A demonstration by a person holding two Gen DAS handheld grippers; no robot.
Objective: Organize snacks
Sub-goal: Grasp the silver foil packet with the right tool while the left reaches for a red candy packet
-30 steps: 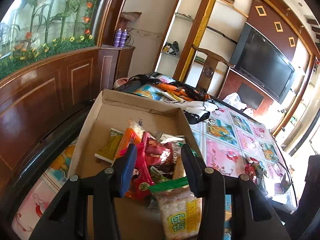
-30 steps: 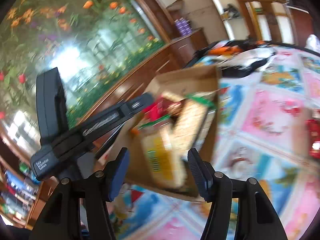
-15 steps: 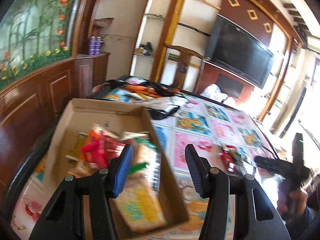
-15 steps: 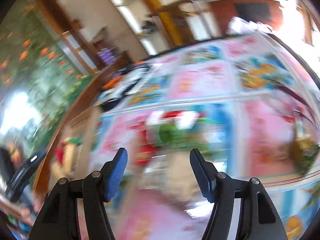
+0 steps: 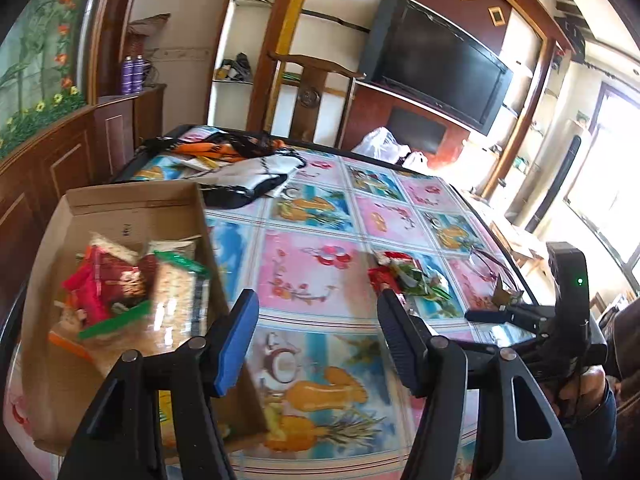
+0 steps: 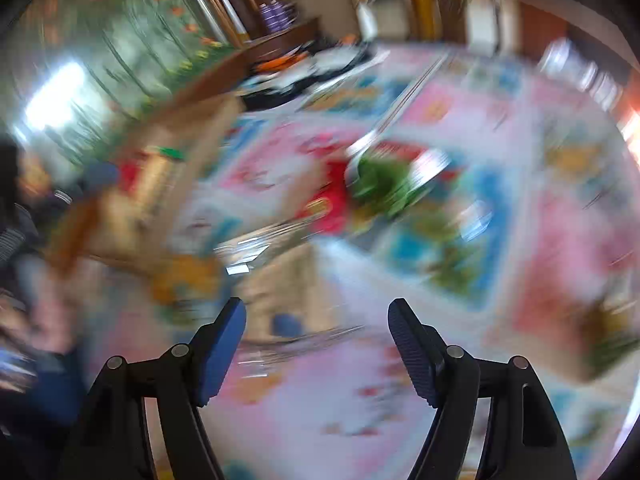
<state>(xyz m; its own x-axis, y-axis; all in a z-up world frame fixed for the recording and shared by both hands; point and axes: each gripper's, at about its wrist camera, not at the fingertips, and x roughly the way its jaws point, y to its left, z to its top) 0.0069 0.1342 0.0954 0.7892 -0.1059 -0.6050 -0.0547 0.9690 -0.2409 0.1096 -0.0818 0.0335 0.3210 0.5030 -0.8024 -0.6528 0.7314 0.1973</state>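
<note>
A cardboard box (image 5: 120, 208) at the table's left holds several snack packets (image 5: 128, 288), red, green and clear. My left gripper (image 5: 316, 340) hangs over the table just right of the box, its jaws opening with nothing between them. Farther right, loose red and green snack packets (image 5: 404, 276) lie on the patterned tablecloth. In the blurred right wrist view those packets (image 6: 372, 184) lie ahead of my right gripper (image 6: 316, 348), whose jaws are opening and empty. The box (image 6: 168, 168) shows at the left there. The right gripper's body (image 5: 568, 312) appears at the right in the left wrist view.
Bags and cloth (image 5: 240, 164) are piled at the table's far end by a wooden chair (image 5: 316, 92). A television (image 5: 436, 68) and shelves stand behind. Eyeglasses (image 5: 492, 264) lie near the table's right edge. A wood-panelled wall (image 5: 48, 160) runs along the left.
Both grippers swung right, away from the box, toward the loose packets, and both jaws widened. The right view went from facing the box to facing the tablecloth.
</note>
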